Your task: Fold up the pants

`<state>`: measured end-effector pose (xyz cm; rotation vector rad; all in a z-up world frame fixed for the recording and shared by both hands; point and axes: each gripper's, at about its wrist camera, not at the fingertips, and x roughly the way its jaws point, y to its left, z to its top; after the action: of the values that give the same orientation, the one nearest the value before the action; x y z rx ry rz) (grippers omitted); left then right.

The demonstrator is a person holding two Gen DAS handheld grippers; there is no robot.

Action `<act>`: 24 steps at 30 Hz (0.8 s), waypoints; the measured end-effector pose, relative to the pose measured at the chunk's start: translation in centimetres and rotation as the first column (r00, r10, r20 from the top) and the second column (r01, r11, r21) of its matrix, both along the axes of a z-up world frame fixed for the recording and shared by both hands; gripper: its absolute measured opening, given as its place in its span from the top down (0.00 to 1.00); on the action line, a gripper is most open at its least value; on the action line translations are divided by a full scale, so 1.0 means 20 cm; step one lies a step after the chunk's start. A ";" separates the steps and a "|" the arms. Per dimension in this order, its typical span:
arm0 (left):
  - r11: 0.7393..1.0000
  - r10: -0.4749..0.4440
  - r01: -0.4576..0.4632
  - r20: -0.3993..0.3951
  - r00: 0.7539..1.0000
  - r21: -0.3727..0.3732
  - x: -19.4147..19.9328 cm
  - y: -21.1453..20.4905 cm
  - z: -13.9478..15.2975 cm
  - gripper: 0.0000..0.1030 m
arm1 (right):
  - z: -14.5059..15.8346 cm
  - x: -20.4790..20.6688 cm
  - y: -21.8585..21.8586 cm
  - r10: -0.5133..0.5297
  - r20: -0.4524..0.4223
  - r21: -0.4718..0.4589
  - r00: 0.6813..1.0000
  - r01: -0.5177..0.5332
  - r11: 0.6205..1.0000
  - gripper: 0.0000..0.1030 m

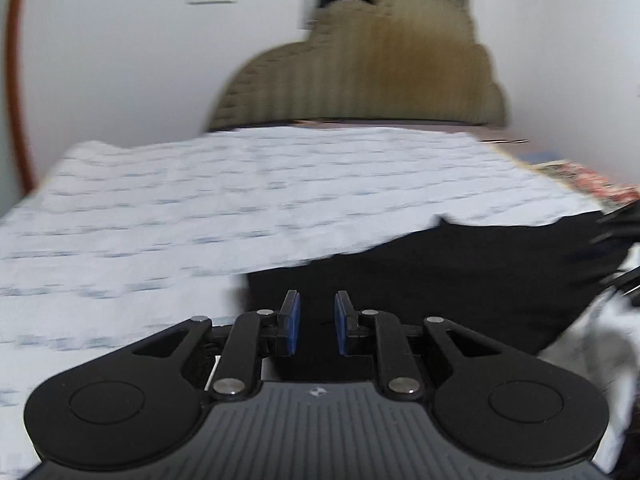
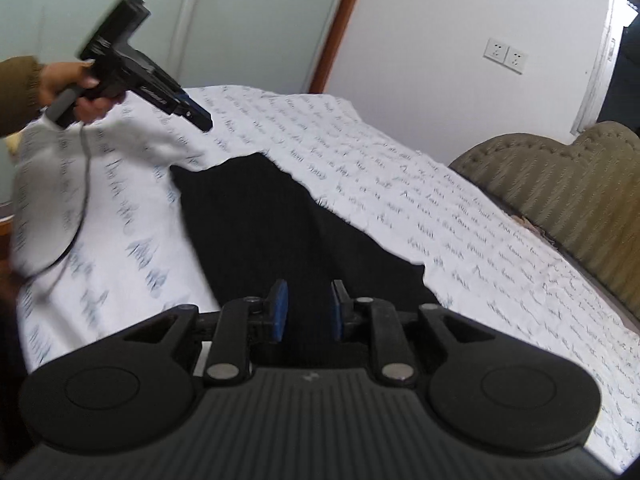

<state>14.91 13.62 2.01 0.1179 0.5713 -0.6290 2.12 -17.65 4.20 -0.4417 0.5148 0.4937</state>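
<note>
Black pants (image 2: 288,224) lie spread on a bed with a white sheet printed with blue script (image 2: 420,200). In the left wrist view the pants (image 1: 460,276) fill the lower right. My left gripper (image 1: 317,322) is open with blue pads, hovering above the pants' near edge, holding nothing. It also shows in the right wrist view (image 2: 200,118), held in a hand above the far end of the pants. My right gripper (image 2: 307,310) is open and empty, just above the pants.
An olive padded headboard (image 1: 360,68) stands behind the bed, also in the right wrist view (image 2: 560,184). White walls with outlets (image 2: 506,56) surround. A patterned red cloth (image 1: 588,180) lies at the bed's right edge.
</note>
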 end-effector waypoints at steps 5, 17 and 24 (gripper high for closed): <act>0.973 -0.025 0.030 -0.025 0.999 0.228 0.01 -0.28 -0.19 0.83 | -0.24 0.17 0.17 -0.041 -0.138 -0.127 0.990 0.023 0.992 0.81; 0.965 0.033 -0.031 -0.003 0.999 0.261 -0.06 -0.34 -0.12 0.83 | 0.22 -0.47 -0.43 -0.321 0.093 0.143 0.942 0.307 0.941 0.33; 0.982 -0.097 0.101 -0.035 0.995 0.159 -0.22 -0.69 -0.03 0.82 | 0.42 -0.89 -0.72 -0.589 0.295 0.102 0.753 0.588 0.802 0.20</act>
<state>10.56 -0.24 1.32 0.2917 0.6452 -0.6815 -15.68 -32.14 12.64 -0.3206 0.3167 -0.1943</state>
